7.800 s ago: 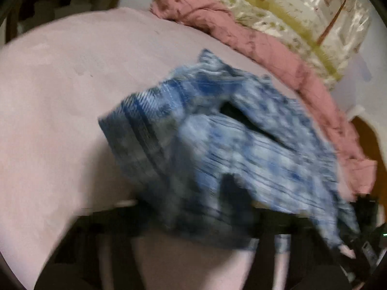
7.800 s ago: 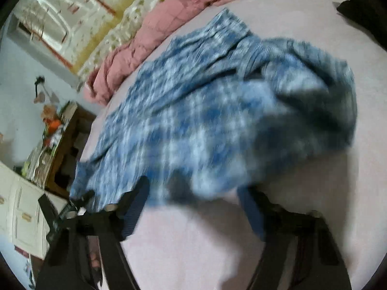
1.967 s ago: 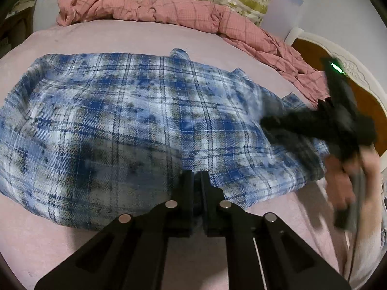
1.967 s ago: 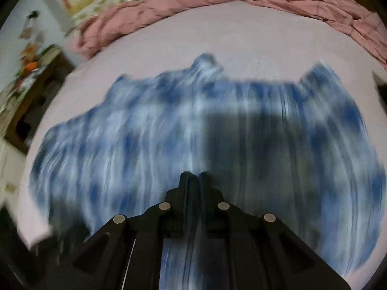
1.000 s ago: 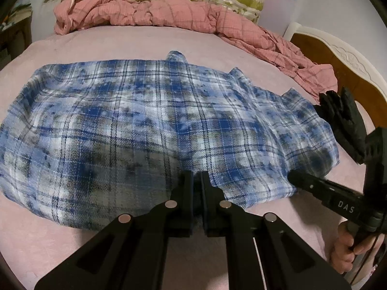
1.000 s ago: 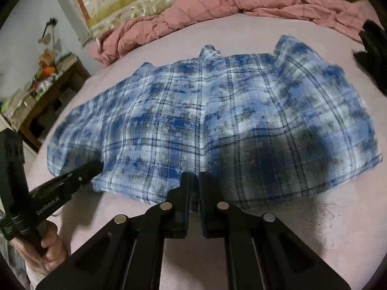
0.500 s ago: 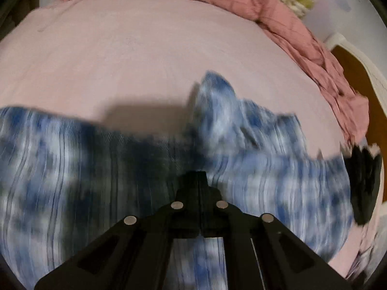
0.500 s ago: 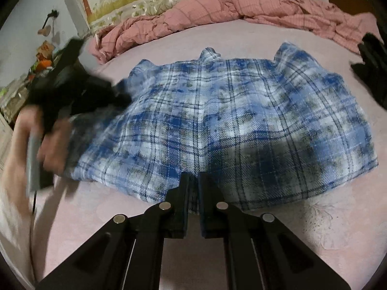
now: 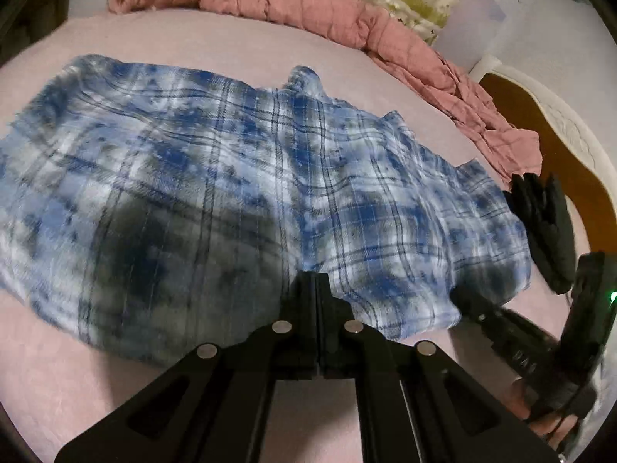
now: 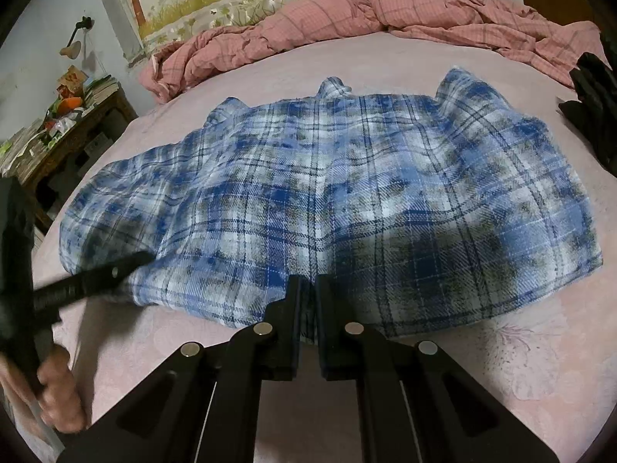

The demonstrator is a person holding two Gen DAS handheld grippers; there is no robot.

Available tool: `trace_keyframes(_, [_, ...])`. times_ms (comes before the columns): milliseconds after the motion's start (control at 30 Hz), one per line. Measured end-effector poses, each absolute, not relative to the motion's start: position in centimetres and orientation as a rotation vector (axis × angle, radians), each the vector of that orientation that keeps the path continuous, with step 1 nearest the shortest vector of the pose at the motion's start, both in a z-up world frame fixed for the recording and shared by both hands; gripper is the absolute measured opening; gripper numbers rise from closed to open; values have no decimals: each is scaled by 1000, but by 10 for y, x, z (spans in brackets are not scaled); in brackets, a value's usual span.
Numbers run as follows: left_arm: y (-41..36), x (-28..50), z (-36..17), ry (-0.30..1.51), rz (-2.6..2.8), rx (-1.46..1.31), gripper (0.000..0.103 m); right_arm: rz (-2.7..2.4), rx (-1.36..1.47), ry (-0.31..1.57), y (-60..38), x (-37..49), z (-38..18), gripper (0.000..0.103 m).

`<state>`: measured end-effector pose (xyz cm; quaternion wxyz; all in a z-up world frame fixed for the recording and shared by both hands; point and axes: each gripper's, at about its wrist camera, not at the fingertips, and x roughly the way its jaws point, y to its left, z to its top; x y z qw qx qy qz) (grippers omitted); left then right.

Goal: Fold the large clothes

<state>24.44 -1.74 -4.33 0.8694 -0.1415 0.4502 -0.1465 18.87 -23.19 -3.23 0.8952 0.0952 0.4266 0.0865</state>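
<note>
Shirt (image 10: 339,208) lay spread flat on the pink bed (image 10: 520,366), collar at the far edge toward the quilt (image 10: 347,11), hem at the near edge. Its long axis ran side to side across both views, w/ sleeves seemingly tucked in so the ends were blunt.

Left gripper (image 9: 316,289) had its jaws closed tight at the near hem, left of middle; a pinch of cloth prob. between the tips but can't confirm. Right gripper (image 10: 306,289) was narrow w/ plaid visible in the slit, so it held the hem further right.

Step in hand looked like squaring the hem before a fold. To do it well: keep both pinches shallow and level, pull the hem taut btw them, lift together and carry it toward the collar w/o dragging the far edge. Black item (image 10: 594,108) sat just beside the shirt's right end; steer clear.
</note>
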Motion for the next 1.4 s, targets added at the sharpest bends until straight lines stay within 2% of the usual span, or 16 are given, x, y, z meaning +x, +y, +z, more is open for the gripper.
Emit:
trace_keyframes(267, [-40,242,-39,887,-250,-142,3,143,434,793,-278,163,-25,9])
trace_keyframes(333, [-36,245,-40,890,-264,-174,3,77,445,738,-292,146,-19,12])
trace_keyframes(367, [-30,243,-41,892,-276,-198,3,45,455,721,-299,139,-17,20])
trace_keyframes(400, [-27,244,-42,895,-285,-218,3,3,486,698,-312,132,-16,35])
trace_keyframes(433, [-26,244,-42,898,-292,-233,3,-21,519,681,-322,128,-16,44])
trace_keyframes(467, [-25,244,-41,901,-295,-241,3,-62,577,669,-340,124,-19,58])
trace_keyframes(533, [-28,244,-40,898,-289,-225,3,-112,666,674,-368,123,-27,60])
trace_keyframes(700, [-36,240,-38,885,-263,-166,3,-74,816,630,-400,137,-37,56])
trace_keyframes(733, [-36,240,-38,885,-263,-166,3,-88,811,640,-401,144,-37,50])
trace_keyframes(767, [-35,240,-38,885,-264,-168,3,-114,787,668,-400,154,-38,36])
trace_keyframes(867, [-37,240,-38,880,-261,-166,3,-189,707,647,-387,163,-30,20])
trace_keyframes(1000, [-23,243,-41,899,-297,-283,3,-92,241,499,-302,160,21,16])
trace_keyframes(1067, [-18,244,-43,902,-317,-313,3,80,150,515,-255,164,27,16])
trace_keyframes(1133, [-20,242,-42,898,-317,-299,3,248,140,588,-218,169,17,3])
trace_keyframes(1233, [-23,240,-40,897,-304,-267,3,412,22,736,-162,170,-11,2])
trace_keyframes(1400, [-24,239,-39,895,-303,-259,3,335,62,640,-178,157,2,2])
